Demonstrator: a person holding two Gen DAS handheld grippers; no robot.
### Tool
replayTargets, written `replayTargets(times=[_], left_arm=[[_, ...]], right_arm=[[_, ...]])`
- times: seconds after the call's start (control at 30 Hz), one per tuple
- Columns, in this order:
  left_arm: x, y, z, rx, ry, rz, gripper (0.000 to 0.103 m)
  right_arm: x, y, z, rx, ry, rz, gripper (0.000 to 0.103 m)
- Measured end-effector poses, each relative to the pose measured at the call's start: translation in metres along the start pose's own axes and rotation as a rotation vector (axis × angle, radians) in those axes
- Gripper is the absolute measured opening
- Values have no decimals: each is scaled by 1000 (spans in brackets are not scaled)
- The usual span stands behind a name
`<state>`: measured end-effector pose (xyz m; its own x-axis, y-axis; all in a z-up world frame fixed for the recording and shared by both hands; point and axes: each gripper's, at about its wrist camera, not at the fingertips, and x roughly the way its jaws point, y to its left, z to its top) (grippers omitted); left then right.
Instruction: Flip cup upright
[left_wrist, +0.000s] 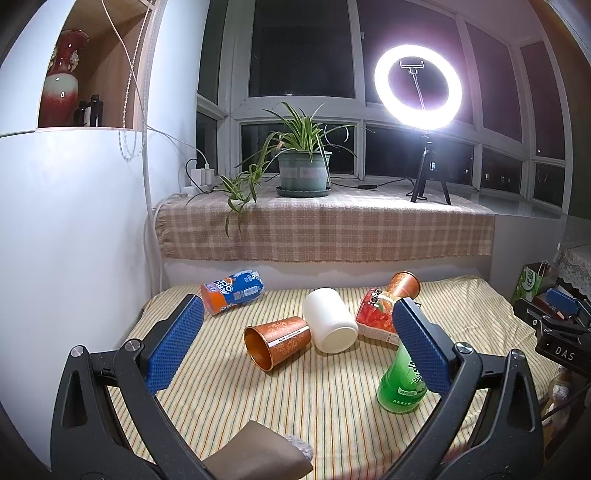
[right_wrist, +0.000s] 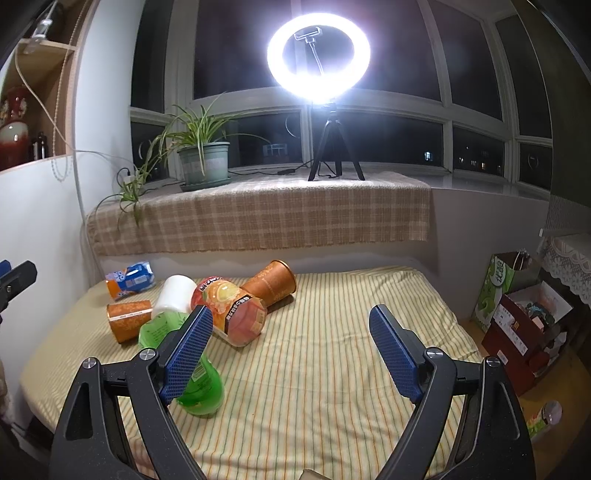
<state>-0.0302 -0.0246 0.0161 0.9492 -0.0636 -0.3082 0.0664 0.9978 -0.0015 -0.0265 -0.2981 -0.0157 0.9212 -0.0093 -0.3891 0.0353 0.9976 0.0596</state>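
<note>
The near cup (left_wrist: 277, 345) lies on its side on the striped table (left_wrist: 295, 406), mouth toward the camera, ahead of the left tongs (left_wrist: 295, 345) and between their wide-open, empty pads. A white cup (left_wrist: 330, 319) touches it. The far cup (right_wrist: 271, 286) also lies on its side. The right tongs (right_wrist: 291, 354) are wide open and empty; a green bottle (right_wrist: 192, 373) lies behind their left pad.

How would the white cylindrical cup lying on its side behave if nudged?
The white cylindrical cup lies sideways on the striped cloth, so it probably rolls easily. Its smooth walls look slippery and stiff. The copper patterned cup alongside might stop it.
</note>
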Motion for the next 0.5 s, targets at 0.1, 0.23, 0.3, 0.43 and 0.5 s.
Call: replayTargets(times=[0.1, 0.23, 0.3, 0.43, 0.5], left_arm=[[2, 0, -2, -8, 6, 3, 103], [2, 1, -3, -6, 6, 4, 103], [2, 1, -2, -5, 7, 3, 103], [4, 2, -2, -6, 9, 2, 103], [4, 2, -2, -5, 9, 2, 103]], right_arm=[[0, 0, 0, 0, 0, -1, 87], [1, 0, 0, -1, 2, -1, 87], [1, 0, -1, -2, 5, -1, 87], [3, 0, -2, -2, 8, 0, 87], [3, 0, -2, -3, 8, -1, 87]])
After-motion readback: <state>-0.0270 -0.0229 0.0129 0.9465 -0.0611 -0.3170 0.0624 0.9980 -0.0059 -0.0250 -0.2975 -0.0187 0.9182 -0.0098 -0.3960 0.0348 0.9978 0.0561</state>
